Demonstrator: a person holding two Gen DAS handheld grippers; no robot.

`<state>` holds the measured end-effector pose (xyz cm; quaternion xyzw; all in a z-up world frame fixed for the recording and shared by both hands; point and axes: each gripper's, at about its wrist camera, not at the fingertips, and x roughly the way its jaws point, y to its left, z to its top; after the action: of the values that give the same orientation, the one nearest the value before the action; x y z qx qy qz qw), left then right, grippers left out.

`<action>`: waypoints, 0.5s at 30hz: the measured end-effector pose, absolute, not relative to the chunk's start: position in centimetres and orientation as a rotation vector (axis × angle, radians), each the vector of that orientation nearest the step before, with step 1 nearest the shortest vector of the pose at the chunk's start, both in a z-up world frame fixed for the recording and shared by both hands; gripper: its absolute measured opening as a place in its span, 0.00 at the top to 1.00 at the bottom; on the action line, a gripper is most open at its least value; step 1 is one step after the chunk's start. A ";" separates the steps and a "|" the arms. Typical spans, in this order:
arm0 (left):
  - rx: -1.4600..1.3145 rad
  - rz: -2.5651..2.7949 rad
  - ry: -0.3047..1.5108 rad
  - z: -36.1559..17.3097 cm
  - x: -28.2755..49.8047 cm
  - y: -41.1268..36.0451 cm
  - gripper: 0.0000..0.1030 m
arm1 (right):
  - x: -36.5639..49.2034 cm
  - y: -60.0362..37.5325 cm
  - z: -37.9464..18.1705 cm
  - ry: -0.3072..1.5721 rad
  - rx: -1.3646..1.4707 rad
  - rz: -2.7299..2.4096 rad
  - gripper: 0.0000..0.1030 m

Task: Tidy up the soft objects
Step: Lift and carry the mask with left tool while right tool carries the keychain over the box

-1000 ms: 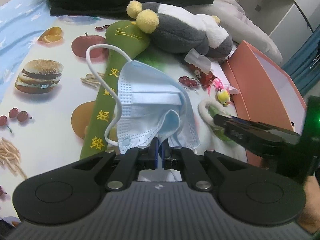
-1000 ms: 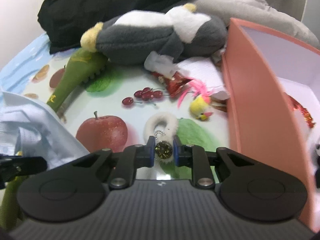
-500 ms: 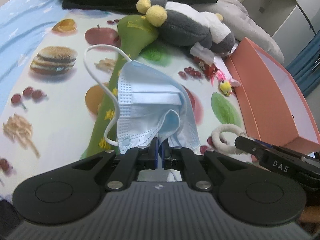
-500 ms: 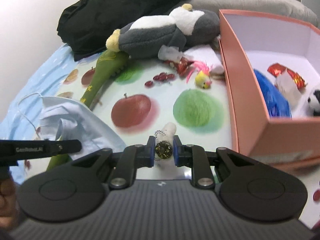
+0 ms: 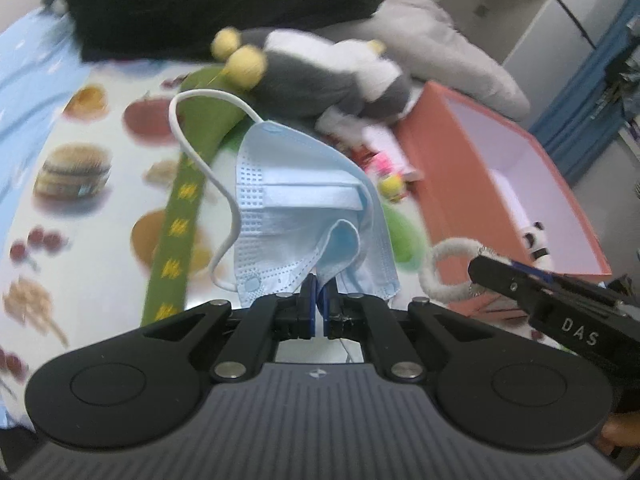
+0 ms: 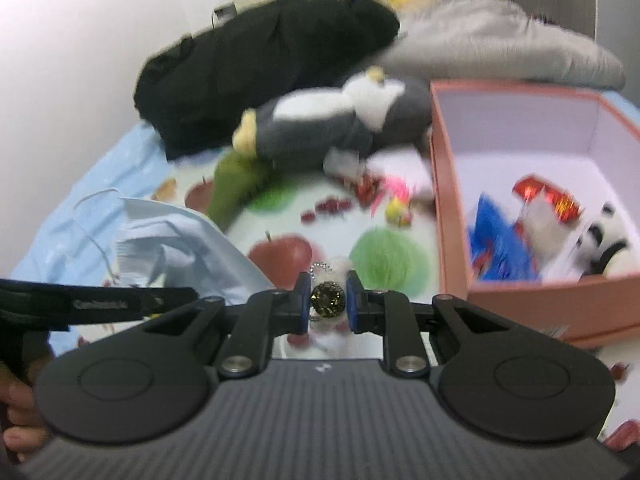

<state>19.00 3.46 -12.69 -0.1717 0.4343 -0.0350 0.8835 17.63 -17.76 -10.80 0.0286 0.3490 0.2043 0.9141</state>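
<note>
The left gripper (image 5: 319,286) is clenched on the lower edge of a light blue face mask (image 5: 308,216), which stands up in front of the camera with 1 white ear loop (image 5: 200,152) curving out to the left. The right gripper (image 6: 328,298) is closed on a round golden charm (image 6: 328,299) of a white fluffy ring (image 5: 448,268) – in the left wrist view the ring hangs from its tip, in front of the near wall of the salmon-pink box (image 6: 448,184).

Inside the box lie a blue packet (image 6: 500,248), a red shiny wrapper (image 6: 548,196) and a small panda toy (image 6: 608,240). On the fruit-printed sheet (image 6: 380,256), left of the box, a grey and white plush toy (image 6: 340,124) rests on the top of a long green plush (image 5: 180,216). A small yellow and pink toy (image 6: 398,210) lies just beside the box – I cannot tell if it touches it. Behind are black clothing (image 6: 260,68) and a grey cushion (image 6: 500,44). Both views are blurred.
</note>
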 end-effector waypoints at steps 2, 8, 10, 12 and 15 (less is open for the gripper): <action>-0.348 -0.101 0.887 -11.2 19.5 2.7 0.96 | 17.5 -18.4 -9.1 0.675 0.055 0.413 0.79; -0.305 -0.190 0.824 -6.0 21.7 0.0 0.96 | 17.8 -20.9 -4.3 0.568 0.058 0.382 0.79; -0.283 -0.216 0.796 -4.2 22.5 -1.0 0.96 | 18.0 -22.0 -2.7 0.530 0.058 0.364 0.79; -0.266 -0.240 0.770 -2.6 23.5 -2.1 0.96 | 18.3 -23.0 -1.4 0.501 0.058 0.346 0.79; -0.259 -0.288 0.746 -0.4 24.9 -3.9 0.96 | 18.9 -24.8 0.4 0.467 0.057 0.309 0.79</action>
<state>24.92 -3.89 -0.44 -0.1256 0.3620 -0.1400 0.9130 18.90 -24.83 0.35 0.0280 0.2302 0.1527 0.9607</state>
